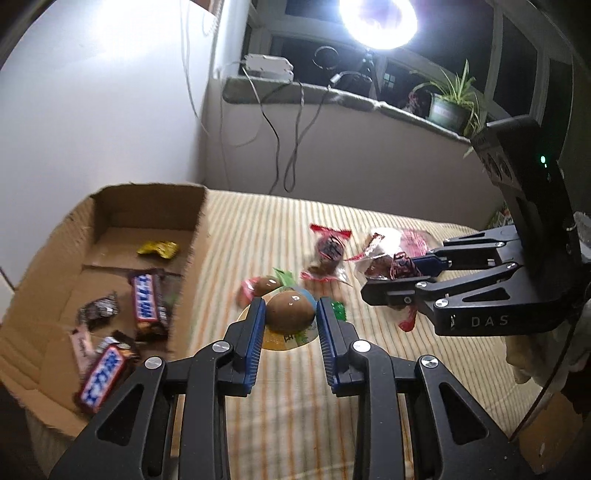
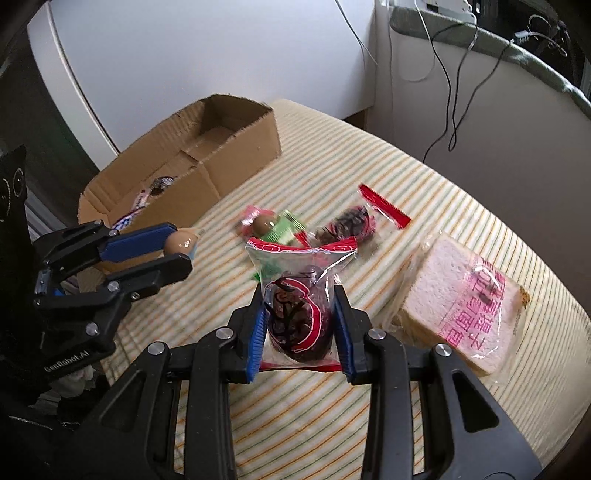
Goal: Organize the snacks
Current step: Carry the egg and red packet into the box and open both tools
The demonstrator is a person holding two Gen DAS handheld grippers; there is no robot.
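Meanwhile, the left hand-held gripper (image 1: 290, 314) is pinching a brown packaged egg (image 1: 289, 311) above the striped worktop (image 1: 369, 387), beside the cardboard box (image 1: 192, 266), while the right hand-held gripper (image 2: 300, 325) is clamping a red-printed snack packet (image 2: 297, 306) near the wrapped bread (image 2: 469, 310).

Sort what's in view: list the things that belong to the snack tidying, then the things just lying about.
Job: cardboard box; packed egg in left tongs; red-wrapped snack in right tongs; bagged bread; chocolate bars.
Lying about: lamp; potted plant; cables.
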